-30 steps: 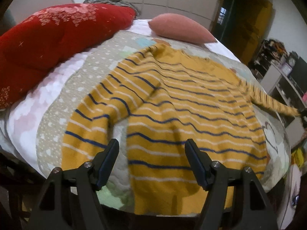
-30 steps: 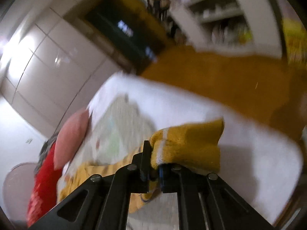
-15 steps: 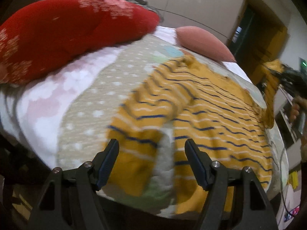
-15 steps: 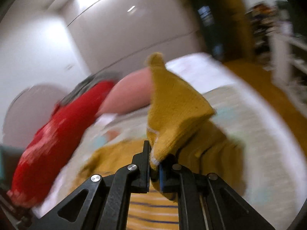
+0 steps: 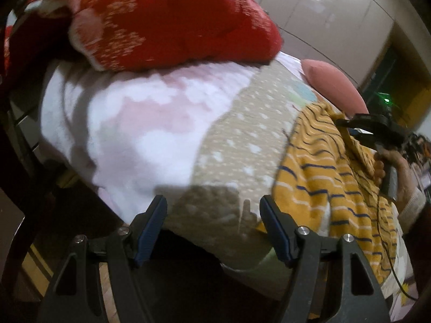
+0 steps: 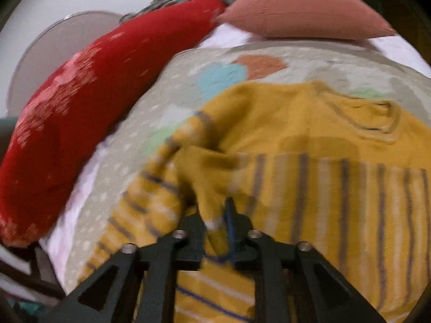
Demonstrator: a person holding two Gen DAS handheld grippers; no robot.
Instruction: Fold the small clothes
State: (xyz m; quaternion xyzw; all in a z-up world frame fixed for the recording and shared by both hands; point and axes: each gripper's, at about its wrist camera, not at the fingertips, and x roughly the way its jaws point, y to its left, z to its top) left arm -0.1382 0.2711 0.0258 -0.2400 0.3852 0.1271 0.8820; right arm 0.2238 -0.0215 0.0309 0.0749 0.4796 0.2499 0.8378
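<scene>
A yellow sweater (image 6: 336, 188) with navy and white stripes lies spread on the quilted mat (image 6: 309, 62). My right gripper (image 6: 216, 223) is shut on the sleeve cuff (image 6: 212, 212) and holds it low over the sweater's body, the sleeve lying across the chest. In the left wrist view the sweater (image 5: 317, 177) lies at the right, with my right gripper (image 5: 350, 127) above it. My left gripper (image 5: 212, 226) is open and empty at the bed's near edge, left of the sweater, over the dotted mat (image 5: 237, 140).
A red patterned cushion (image 5: 161, 18) lies at the back left on a pink-white blanket (image 5: 134, 129). A pink pillow (image 6: 304, 13) lies at the bed's head. Dark bed frame (image 5: 18, 134) and floor lie below the left gripper. White cabinets stand behind.
My right gripper has carried the sleeve cuff from off the bed's side across and down onto the sweater's body. My left gripper has swung left, away from the sweater, staying open.
</scene>
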